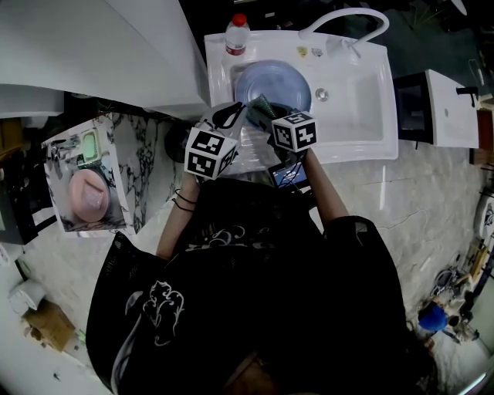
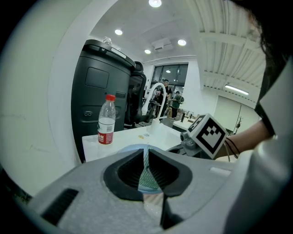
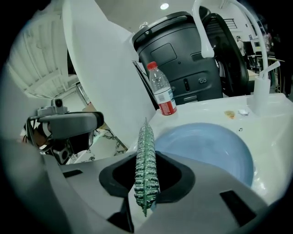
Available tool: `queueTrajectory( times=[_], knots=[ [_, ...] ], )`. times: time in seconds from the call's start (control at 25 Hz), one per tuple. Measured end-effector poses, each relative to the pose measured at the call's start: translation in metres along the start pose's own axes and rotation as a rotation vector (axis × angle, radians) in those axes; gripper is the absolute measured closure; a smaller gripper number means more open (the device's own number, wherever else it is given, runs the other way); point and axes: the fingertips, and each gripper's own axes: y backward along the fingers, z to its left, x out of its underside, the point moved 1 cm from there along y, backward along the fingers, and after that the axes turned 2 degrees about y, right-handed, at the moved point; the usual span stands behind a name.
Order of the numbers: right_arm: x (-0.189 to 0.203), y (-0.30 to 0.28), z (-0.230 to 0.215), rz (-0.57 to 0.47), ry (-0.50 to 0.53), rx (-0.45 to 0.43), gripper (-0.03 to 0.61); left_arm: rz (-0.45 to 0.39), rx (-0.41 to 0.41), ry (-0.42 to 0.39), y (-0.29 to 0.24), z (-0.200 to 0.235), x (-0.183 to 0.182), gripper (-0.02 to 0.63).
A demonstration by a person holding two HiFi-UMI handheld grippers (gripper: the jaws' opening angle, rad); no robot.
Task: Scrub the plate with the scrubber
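A pale blue plate (image 1: 272, 83) lies in the white sink (image 1: 355, 116); it also shows in the right gripper view (image 3: 206, 148) and as a blue rim (image 2: 130, 149) just past the left jaws. My right gripper (image 3: 146, 183) is shut on the green mesh scrubber (image 3: 146, 169), which stands edge-on above the plate's near edge. My left gripper (image 2: 147, 176) is shut on a thin teal mesh strip (image 2: 146, 171) that looks like the same scrubber. From above, both grippers (image 1: 231, 117) (image 1: 279, 117) meet at the plate's front rim with the scrubber (image 1: 259, 106) between them.
A water bottle (image 1: 236, 35) with a red cap stands at the sink's back left corner, and the white tap (image 1: 347, 19) arches over the back. A marble counter (image 1: 139, 146) to the left holds a tray with a pink dish (image 1: 89, 193).
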Motion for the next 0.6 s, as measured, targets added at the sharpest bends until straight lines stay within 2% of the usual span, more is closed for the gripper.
queueTrajectory(
  times=[0.12,0.4,0.6],
  knots=[
    [-0.012,0.008,-0.029,-0.014,0.018,0.073,0.489,0.005,0.005,-0.004,0.000,-0.002,0.002,0.580],
    [-0.042,0.035,-0.120,0.011,0.146,0.303,0.489,0.013,0.008,-0.006,0.003,-0.005,0.005,0.581],
    [-0.051,0.033,-0.150,0.048,0.248,0.363,0.489,0.018,0.007,-0.006,0.005,-0.007,0.007,0.580]
  ],
)
